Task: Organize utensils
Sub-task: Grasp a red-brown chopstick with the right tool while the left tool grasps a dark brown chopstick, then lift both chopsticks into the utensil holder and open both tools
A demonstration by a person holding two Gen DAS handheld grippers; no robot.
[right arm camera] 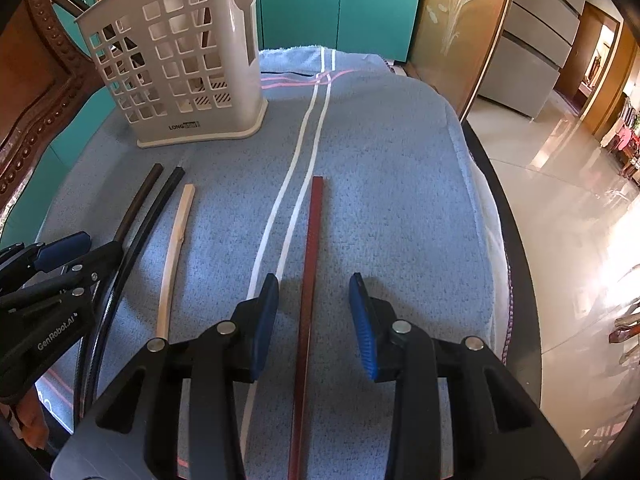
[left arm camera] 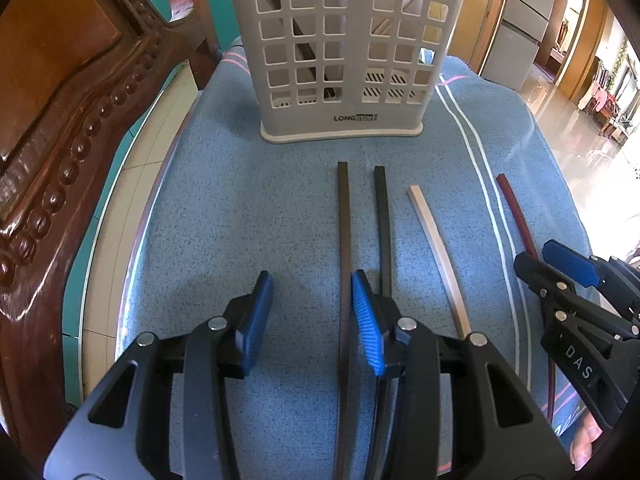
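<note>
Left gripper [left arm camera: 312,300] stood part open over the blue towel [left arm camera: 240,208]; the dark brown chopstick [left arm camera: 343,240] lay between its pads, close against the right-hand pad [left arm camera: 366,320], with a clear gap to the other pad. Nothing gripped. Right gripper [right arm camera: 314,304] also part open, the red chopstick [right arm camera: 312,260] lying flat between its pads, touching neither; nothing held.

Four chopsticks lay roughly side by side on the towel, pointing away from the person: dark brown, then black chopstick [left arm camera: 382,224] just beside it, then pale wooden chopstick [left arm camera: 434,244], then the red one well apart past the towel's two white stripes [right arm camera: 304,152].

Beyond the far ends of the sticks, grey perforated utensil holder [left arm camera: 344,40] stood upright on the towel, a dark stick visible in its left compartment. Carved wooden furniture [left arm camera: 60,140] to the left.
</note>
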